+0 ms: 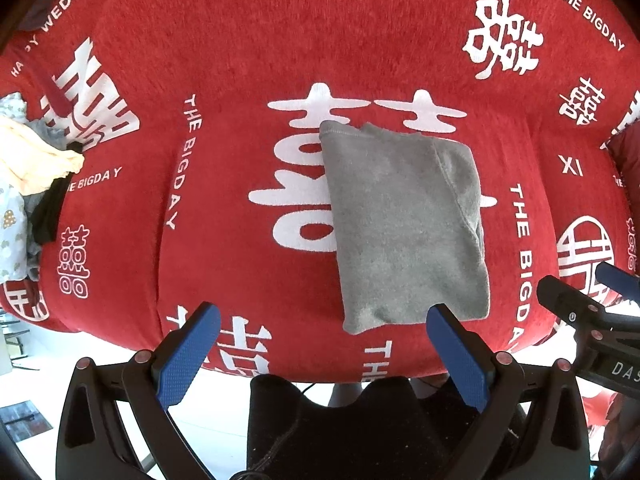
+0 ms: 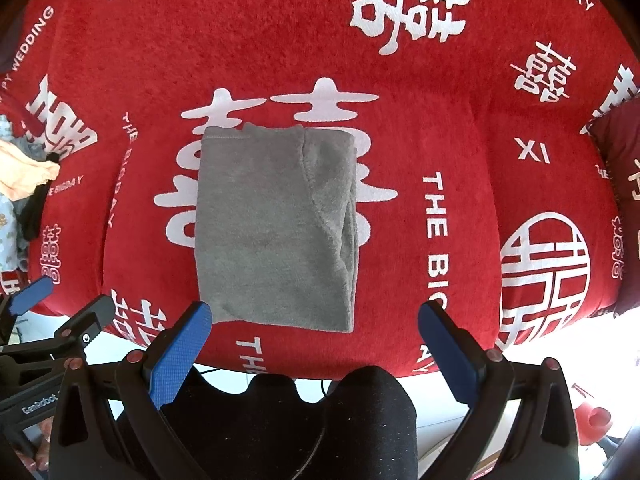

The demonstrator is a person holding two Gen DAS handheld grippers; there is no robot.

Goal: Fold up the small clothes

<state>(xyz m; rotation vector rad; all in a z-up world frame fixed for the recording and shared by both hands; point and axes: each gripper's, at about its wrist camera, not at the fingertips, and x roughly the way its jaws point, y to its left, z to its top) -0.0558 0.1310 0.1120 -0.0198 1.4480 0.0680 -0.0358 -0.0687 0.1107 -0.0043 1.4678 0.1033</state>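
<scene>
Both my left tongs and right tongs gape wide, empty. The grey fleece garment lies folded mid red blanket; soft, floppy — I'd pinch near-edge corners.

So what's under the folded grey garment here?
The grey garment lies flat on the red cover, over a large white printed character whose strokes stick out on both sides. The character's middle is covered, and anything between the fabric layers is hidden.
</scene>
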